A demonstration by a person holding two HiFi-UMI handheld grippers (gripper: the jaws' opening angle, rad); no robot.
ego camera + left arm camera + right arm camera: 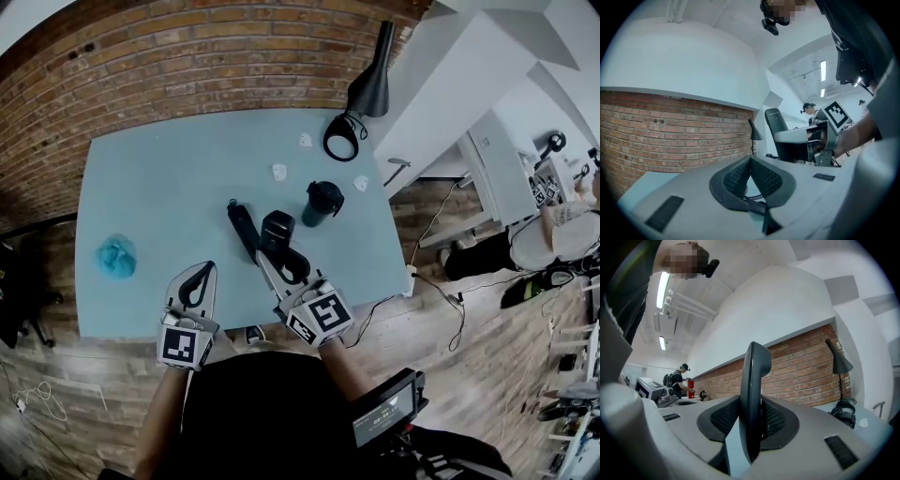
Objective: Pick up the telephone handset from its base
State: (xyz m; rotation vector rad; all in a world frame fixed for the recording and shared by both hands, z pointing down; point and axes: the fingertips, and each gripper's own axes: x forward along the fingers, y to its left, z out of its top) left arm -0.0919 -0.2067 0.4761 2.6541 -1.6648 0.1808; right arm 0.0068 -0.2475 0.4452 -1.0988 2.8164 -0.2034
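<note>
Handset (752, 394) clamped in right gripper (289, 266) near table (169, 187) front edge; left gripper (195, 284) closed, empty.

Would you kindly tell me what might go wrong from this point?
1. The right gripper clamps the handset low down, with most of it standing above the pads, so it may pivot or slip.
2. The cup stands close beside the base. A swing that way could knock it over.

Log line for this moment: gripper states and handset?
right gripper: shut on telephone handset | left gripper: shut, empty | location: over light blue table
</note>
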